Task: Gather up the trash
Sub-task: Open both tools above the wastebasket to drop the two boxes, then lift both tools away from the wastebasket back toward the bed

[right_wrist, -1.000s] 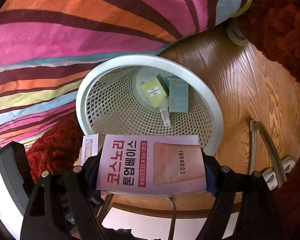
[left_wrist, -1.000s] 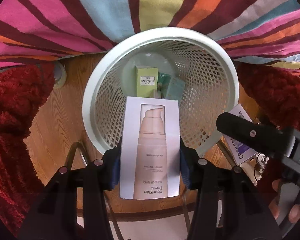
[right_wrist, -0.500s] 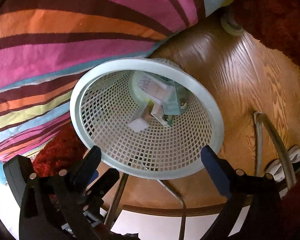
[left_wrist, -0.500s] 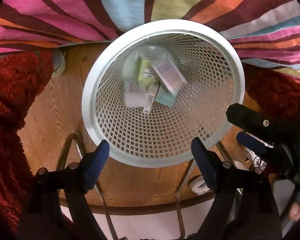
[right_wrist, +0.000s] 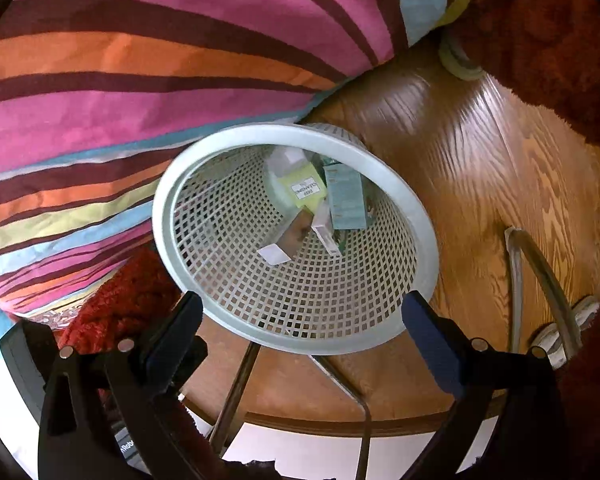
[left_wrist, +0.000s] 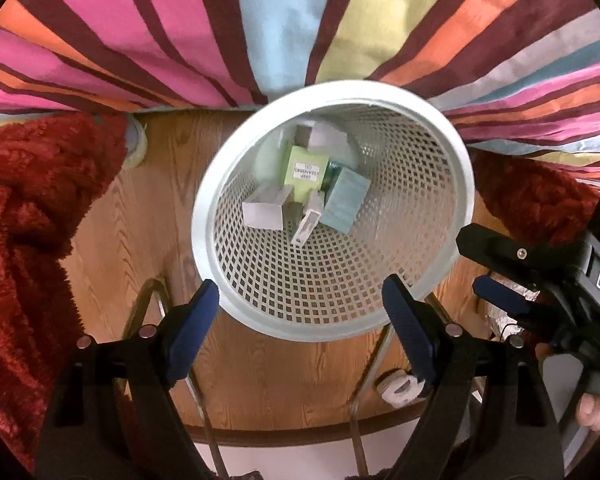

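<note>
White mesh wastebasket [left_wrist: 420, 216] on the wooden floor [left_wrist: 140, 216], small cartons [left_wrist: 304, 168] lying at its bottom.
Left tongs [left_wrist: 300, 322] and right tongs [right_wrist: 302, 334] hang above its near rim, both spread wide, nothing between them.

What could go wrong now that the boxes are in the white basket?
The white mesh basket looks tilted on the wooden floor, so a bump from the open left gripper or right gripper just above its rim might tip it and spill the boxes. The metal legs beside it could also catch a gripper when it pulls away.
</note>
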A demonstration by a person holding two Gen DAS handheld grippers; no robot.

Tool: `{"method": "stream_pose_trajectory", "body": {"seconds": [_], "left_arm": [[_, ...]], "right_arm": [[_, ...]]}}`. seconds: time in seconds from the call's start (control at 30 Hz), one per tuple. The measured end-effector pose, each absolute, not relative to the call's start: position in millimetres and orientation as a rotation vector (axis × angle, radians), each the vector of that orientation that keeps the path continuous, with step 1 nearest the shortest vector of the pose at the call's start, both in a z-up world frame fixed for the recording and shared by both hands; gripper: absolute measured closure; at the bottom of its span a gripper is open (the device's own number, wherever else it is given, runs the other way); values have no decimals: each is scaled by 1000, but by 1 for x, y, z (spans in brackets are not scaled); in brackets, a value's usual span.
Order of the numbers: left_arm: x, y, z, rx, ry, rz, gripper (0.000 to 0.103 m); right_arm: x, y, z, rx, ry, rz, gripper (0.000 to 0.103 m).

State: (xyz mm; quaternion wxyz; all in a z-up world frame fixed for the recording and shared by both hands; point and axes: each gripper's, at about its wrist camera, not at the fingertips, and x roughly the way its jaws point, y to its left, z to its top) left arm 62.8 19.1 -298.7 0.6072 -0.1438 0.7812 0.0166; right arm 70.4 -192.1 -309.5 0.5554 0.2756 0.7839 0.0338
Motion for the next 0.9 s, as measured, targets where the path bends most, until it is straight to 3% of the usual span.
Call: {"method": "stream_pose_trajectory", "body": {"seconds": [0.6,0.9], "left_arm": [[57,13,-215,-201,1525,-6,21],[59,13,-181,-147,1348,11,21]], "right_arm": [[69,-180,-229,464,1621,226,8],[74,-199,-193,489,1389,240,7]]}}
